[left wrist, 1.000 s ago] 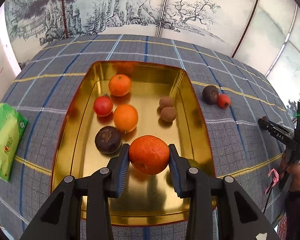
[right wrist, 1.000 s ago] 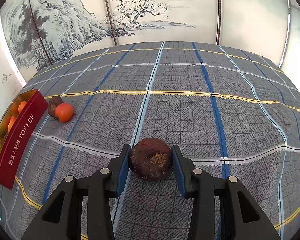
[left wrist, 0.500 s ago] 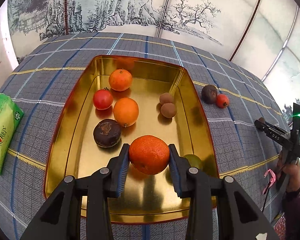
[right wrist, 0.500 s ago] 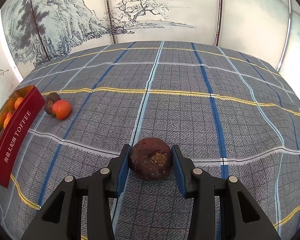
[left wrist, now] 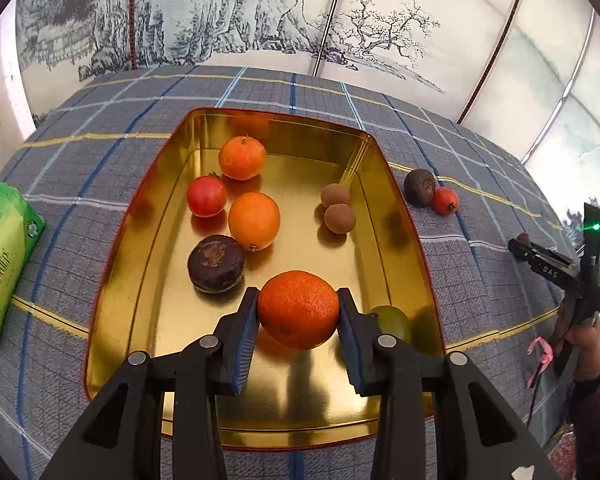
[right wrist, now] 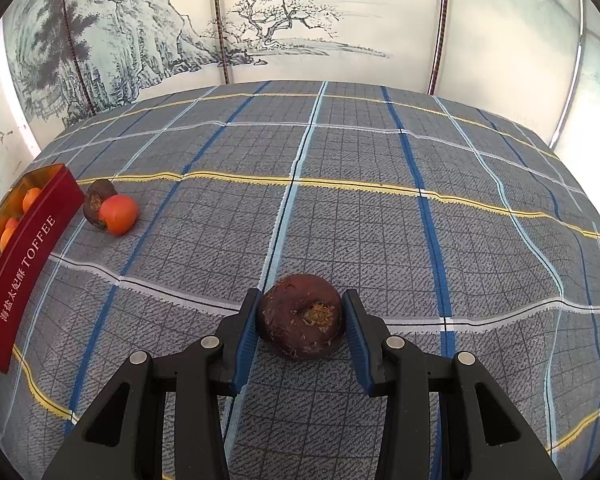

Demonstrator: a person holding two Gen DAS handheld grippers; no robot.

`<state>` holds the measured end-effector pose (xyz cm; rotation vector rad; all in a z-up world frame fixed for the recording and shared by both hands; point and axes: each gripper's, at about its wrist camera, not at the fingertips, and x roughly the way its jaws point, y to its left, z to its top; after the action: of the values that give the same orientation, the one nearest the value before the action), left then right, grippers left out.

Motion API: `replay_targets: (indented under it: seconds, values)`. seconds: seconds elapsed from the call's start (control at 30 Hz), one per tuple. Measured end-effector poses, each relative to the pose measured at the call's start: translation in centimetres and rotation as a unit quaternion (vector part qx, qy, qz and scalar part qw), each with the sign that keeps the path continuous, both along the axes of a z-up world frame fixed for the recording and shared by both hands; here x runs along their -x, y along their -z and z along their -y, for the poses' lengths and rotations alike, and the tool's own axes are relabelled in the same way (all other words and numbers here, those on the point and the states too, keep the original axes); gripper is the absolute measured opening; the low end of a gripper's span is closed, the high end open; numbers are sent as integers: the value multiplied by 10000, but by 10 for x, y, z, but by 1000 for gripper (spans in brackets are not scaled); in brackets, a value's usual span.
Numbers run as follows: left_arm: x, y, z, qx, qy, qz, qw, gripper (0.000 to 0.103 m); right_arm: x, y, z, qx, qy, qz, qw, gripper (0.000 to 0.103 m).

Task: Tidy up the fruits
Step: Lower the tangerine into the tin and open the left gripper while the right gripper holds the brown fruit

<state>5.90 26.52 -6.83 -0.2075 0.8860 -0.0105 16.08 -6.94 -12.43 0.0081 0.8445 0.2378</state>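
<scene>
Left wrist view, left to right. A green packet (left wrist: 2,264) lies at the counter's (left wrist: 80,152) left edge, on the grey plaid cloth; against the earlier frames it sits lower and nearer the border. The gold tin (left wrist: 396,216) fills the centre. It holds a red fruit (left wrist: 206,196), a dark purple fruit (left wrist: 216,263), two oranges (left wrist: 242,158) (left wrist: 254,221) and two small brown fruits (left wrist: 335,196) (left wrist: 340,218). A green fruit (left wrist: 392,322) shows partly behind your right finger. Your left tongs (left wrist: 299,312) are clamped on a mandarin (left wrist: 299,309), both blue pads pressing its sides, over the tin's near end. That grip matches the earlier frames, while the tin now reaches lower in view. Right of the tin, a dark fruit (left wrist: 420,187) touches a small red fruit (left wrist: 445,201) on the cloth. At the far right, your other hand (left wrist: 580,332) holds the right tongs (left wrist: 521,241).

Right wrist view, left to right. The tin's red wall (right wrist: 24,264), lettered TOFFEE, stands at the left edge. Just beside it lie the dark fruit (right wrist: 96,200) and the red fruit (right wrist: 118,214), touching. Your right tongs (right wrist: 302,320) are closed on a dark maroon fruit (right wrist: 300,316), low over the cloth; whether it touches the cloth cannot be told. Grip and fruit are unchanged from the earlier frames.
</scene>
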Motion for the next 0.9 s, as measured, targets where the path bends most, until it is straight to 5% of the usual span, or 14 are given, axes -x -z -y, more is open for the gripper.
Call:
replay_targets:
  seconds: [0.43,0.63,0.9]
  values:
    - [8,-3,14,-691,112,414,9967,34,0,2,-4,112,15,13,9999,42]
    - [13,-6,18,-965,118,828,9918,49,-1,3,-5,125,22,15,9999,42]
    - [14,0,7,-827,-163,1032,9911,62,-1,3,-5,140,25,16,9999,42]
